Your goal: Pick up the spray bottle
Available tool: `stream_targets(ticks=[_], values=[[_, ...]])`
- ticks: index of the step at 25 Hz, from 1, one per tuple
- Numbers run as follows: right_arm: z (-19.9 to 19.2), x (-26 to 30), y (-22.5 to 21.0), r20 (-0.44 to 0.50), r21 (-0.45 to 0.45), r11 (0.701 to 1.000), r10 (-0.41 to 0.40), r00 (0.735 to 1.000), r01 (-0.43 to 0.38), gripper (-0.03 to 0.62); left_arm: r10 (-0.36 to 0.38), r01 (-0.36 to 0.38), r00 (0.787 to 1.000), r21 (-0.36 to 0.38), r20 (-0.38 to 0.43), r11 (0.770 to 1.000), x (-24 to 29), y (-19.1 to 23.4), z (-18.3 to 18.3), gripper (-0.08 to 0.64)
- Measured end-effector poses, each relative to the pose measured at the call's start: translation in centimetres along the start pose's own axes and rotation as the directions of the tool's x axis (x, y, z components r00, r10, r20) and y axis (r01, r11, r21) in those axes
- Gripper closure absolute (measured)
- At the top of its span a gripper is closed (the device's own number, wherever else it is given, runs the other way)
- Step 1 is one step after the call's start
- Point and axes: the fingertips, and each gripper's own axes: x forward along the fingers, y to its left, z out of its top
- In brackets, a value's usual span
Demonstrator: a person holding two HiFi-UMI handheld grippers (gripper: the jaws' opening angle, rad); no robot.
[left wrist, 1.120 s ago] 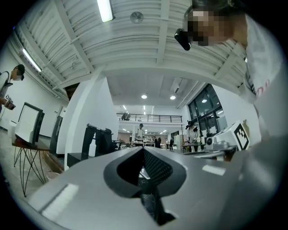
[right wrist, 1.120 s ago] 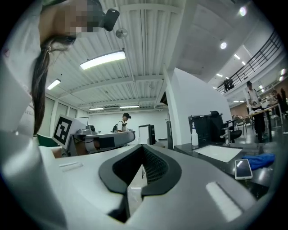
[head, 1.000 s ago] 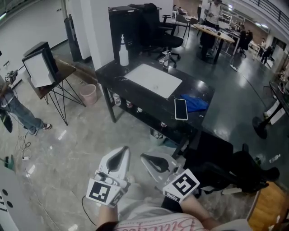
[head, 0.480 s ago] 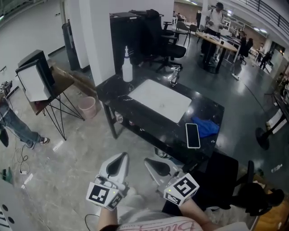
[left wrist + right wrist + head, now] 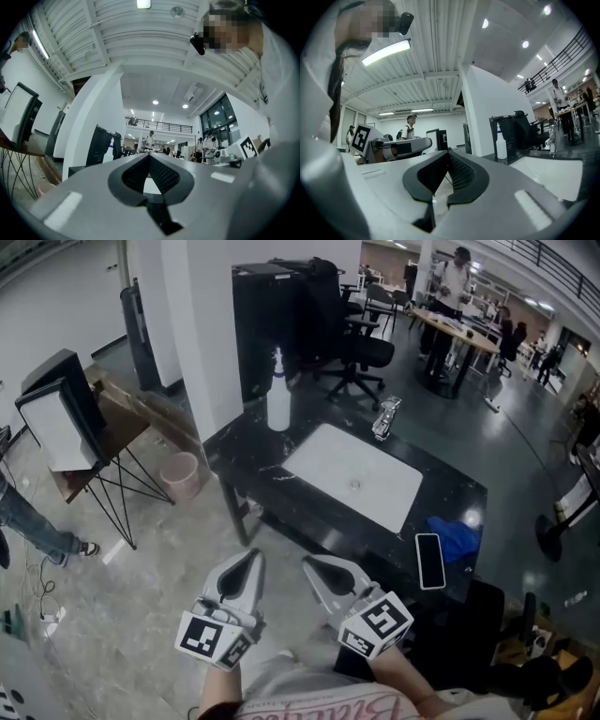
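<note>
Standing upright on table [image 5: 246, 441], spray bottle [image 5: 278, 407]; left tongs [image 5: 254, 555], right tongs [image 5: 308, 562] clenched empty.

The left gripper [image 5: 251, 559] and right gripper [image 5: 311, 565] were carried forward together, and the black table [image 5: 246, 448] with the spray bottle [image 5: 278, 407] came nearer.

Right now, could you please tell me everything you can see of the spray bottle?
The spray bottle is white, plastic by its look, with a round body, narrow neck and trigger head. It stands upright at the far left corner of the dark table, touching only the tabletop; nothing grips it.
</note>
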Motion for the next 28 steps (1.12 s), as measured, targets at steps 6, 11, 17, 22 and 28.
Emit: stream_targets(ticks=[6, 11, 17, 22, 28], values=[[0.2, 4.0, -3.2, -0.019, -0.006, 0.999, -0.034, 0.999, 0.034, 0.591, 0.009, -0.009, 1.000, 0.006, 0.006, 1.000, 2.9, 4.1, 0.5, 0.560], [0.3, 7.5, -7.4, -0.019, 0.031, 0.997, -0.070, 0.997, 0.071, 0.592, -0.001, 0.001, 1.000, 0.008, -0.017, 1.000, 6.9, 7.2, -0.5, 0.560], [1.6, 13.3, -12.5, -0.001, 0.048, 0.996, -0.081, 0.997, 0.081, 0.591, -0.036, 0.037, 0.999, 0.028, -0.039, 0.999, 13.7, 11.2, -1.2, 0.560], [3.1, 17.4, -16.9, 0.008, 0.048, 0.995, -0.086, 0.996, 0.086, 0.591, -0.040, 0.039, 0.999, 0.114, 0.005, 0.993, 20.1, 14.6, 0.1, 0.560], [3.5, 20.5, -20.1, 0.003, 0.071, 0.992, -0.103, 0.995, 0.103, 0.591, -0.109, 0.117, 0.993, 0.237, -0.046, 0.965, 26.2, 17.7, 0.4, 0.439]])
